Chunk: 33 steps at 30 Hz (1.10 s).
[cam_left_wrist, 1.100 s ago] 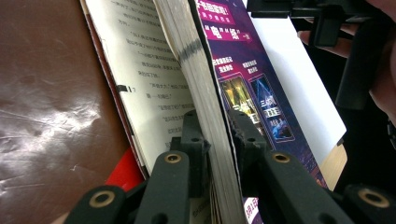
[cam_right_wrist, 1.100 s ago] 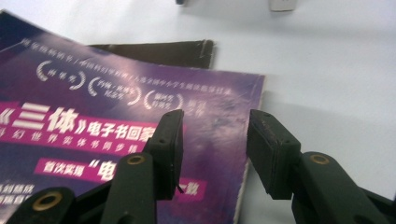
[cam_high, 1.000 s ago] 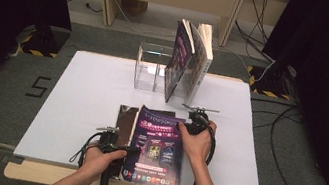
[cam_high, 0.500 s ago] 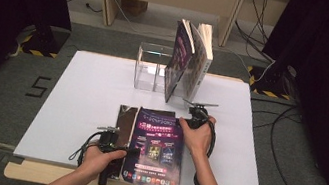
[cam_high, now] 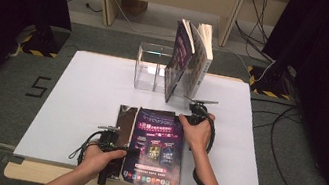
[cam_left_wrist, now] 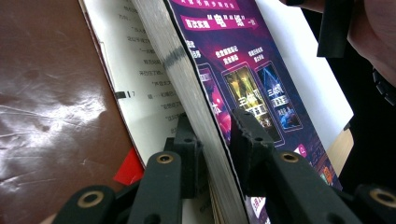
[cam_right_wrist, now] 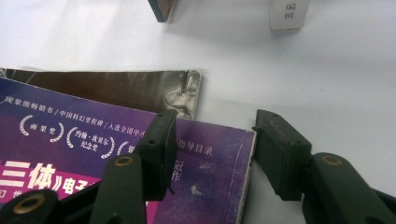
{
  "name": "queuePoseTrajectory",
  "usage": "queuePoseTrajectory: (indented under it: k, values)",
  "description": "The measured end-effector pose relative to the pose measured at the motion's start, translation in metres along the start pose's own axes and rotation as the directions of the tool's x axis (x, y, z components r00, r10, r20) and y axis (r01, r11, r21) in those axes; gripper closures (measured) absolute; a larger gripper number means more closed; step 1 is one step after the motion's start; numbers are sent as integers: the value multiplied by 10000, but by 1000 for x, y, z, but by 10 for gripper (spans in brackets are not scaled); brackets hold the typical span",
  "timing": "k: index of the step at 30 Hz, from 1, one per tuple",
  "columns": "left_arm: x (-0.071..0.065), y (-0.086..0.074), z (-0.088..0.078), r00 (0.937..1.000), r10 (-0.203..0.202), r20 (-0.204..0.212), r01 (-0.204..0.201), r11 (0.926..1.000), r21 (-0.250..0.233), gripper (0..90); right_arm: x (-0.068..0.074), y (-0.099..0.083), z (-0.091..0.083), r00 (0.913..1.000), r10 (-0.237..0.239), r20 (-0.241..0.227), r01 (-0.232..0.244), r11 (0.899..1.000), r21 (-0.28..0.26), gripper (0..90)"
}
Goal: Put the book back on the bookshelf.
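My left gripper (cam_left_wrist: 215, 140) pinches the book (cam_high: 156, 147) by its page block, cover lifted to close it. My right gripper (cam_right_wrist: 212, 149), spread, straddles the book's far corner to steady it on the worktop (cam_high: 82, 89).

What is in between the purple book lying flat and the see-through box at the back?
Just bare white table. In the high view nothing lies between the purple book and the see-through box; two more books lean against that box's right side.
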<state>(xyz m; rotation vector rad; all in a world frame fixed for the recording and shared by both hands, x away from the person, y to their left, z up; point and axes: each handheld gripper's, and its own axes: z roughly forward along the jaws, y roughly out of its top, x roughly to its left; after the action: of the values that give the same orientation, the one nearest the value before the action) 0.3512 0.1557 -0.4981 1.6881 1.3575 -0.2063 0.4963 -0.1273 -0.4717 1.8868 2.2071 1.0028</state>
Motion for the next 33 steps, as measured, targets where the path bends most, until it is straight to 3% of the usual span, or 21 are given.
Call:
queuePoseTrajectory:
  k: [4,8,11,15,21,26,33]
  values:
    - [1,0,-2,10000,79,7,-79,9999,109,730,-2,0,-6,9995,76,-293,-84,9996,-271,627]
    - [0,1,-2,10000,89,-26,-88,9998,168,730,1,2,-18,9973,138,-721,-179,9982,-568,668]
    - [1,1,-2,10000,65,21,-65,9998,211,731,4,3,-29,9841,455,-1718,-574,9962,-654,688]
    - [1,1,-2,10000,75,1,-75,9996,263,730,10,6,-35,9771,238,-2116,-301,9992,-270,711]
    - [2,1,-3,10000,88,31,-89,9998,204,730,13,5,-29,9870,-214,-1595,241,9996,147,768]
    - [2,0,-5,9999,99,120,-101,9998,172,725,15,7,-33,9829,-163,-1835,222,9993,303,810]
    - [5,-4,-13,9996,146,258,-147,9999,14,671,28,9,-50,9755,-431,-2155,402,9990,-177,826]
